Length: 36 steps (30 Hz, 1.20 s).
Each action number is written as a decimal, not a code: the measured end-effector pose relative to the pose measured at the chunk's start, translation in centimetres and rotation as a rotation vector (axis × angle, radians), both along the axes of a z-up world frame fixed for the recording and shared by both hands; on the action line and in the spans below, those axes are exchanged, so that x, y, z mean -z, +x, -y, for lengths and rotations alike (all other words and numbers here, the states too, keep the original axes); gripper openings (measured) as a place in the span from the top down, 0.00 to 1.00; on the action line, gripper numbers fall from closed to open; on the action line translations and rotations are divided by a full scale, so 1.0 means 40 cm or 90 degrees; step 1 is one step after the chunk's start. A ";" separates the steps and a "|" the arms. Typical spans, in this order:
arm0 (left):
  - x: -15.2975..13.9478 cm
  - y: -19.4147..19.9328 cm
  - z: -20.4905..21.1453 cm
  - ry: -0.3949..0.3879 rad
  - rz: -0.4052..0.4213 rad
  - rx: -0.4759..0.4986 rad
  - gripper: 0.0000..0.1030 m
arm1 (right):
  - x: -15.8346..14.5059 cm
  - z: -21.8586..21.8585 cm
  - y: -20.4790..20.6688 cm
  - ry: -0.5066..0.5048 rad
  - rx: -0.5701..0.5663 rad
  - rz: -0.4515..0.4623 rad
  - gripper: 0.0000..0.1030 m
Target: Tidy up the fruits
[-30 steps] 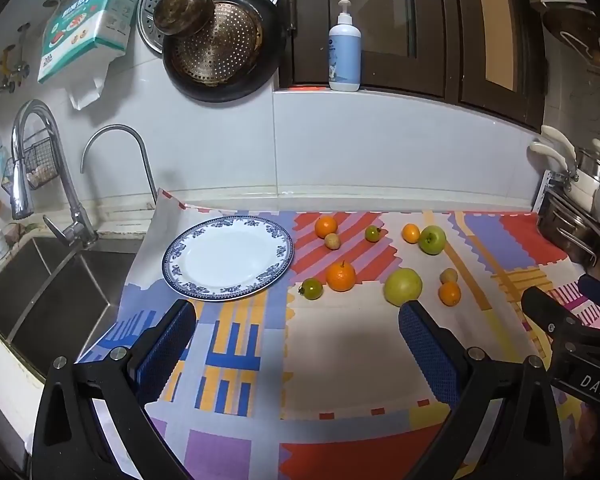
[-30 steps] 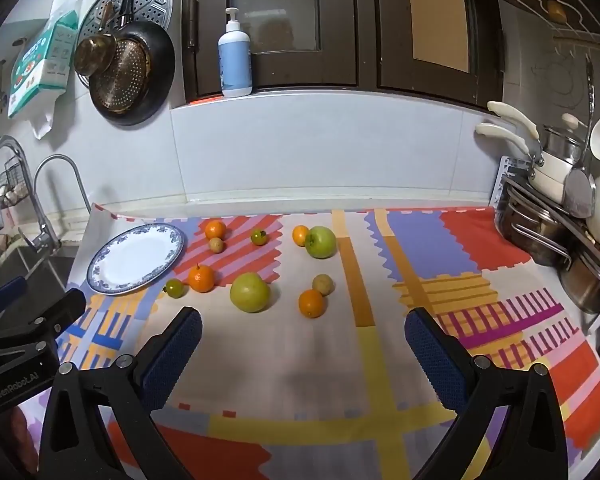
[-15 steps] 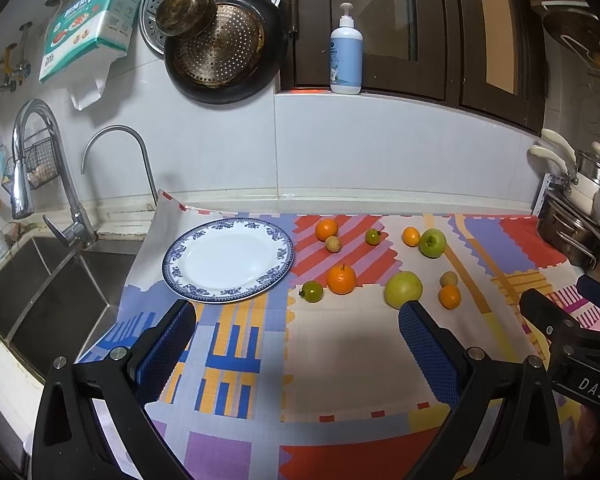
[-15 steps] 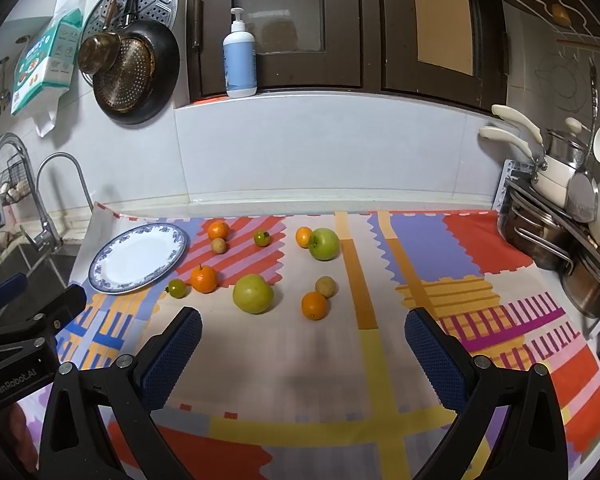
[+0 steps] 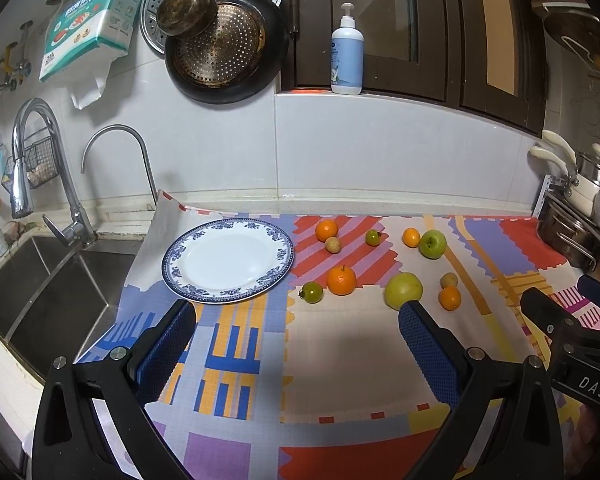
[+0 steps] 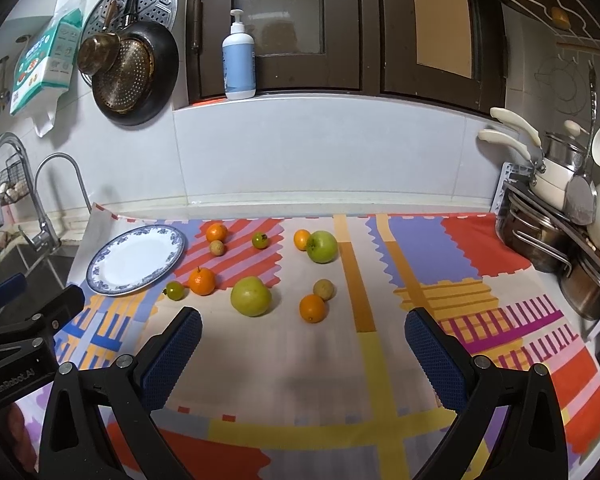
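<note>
Beyond left gripper [image 5: 296,344], scattered fruits [image 5: 403,290].

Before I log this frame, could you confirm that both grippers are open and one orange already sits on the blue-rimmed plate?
Not quite: the blue-rimmed plate is bare, as the left wrist view shows; every orange lies on the mat. The left gripper and right gripper are indeed both open.

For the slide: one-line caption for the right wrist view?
Open right gripper over mat, nine loose fruits ahead, plate bare.
</note>
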<state>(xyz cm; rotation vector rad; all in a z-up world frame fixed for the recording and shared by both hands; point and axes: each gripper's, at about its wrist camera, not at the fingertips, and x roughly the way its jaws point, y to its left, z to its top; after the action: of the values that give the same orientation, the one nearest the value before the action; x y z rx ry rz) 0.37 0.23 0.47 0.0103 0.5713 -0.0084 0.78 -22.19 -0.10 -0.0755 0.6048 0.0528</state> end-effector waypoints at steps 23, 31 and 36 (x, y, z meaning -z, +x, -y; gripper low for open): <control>0.007 0.001 0.002 -0.003 -0.002 0.002 0.00 | 0.011 -0.002 0.007 -0.002 -0.005 -0.004 0.01; 0.015 0.007 0.003 -0.006 -0.006 0.001 0.00 | 0.018 -0.009 0.013 -0.004 -0.009 -0.007 0.01; 0.027 0.018 -0.002 -0.009 -0.012 0.000 0.00 | 0.024 -0.013 0.022 -0.006 -0.013 -0.012 0.01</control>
<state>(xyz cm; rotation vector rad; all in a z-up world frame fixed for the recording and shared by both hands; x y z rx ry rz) 1.08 0.31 -0.62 -0.0043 0.5908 -0.0130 1.65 -21.68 -1.05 -0.0908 0.6231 0.0710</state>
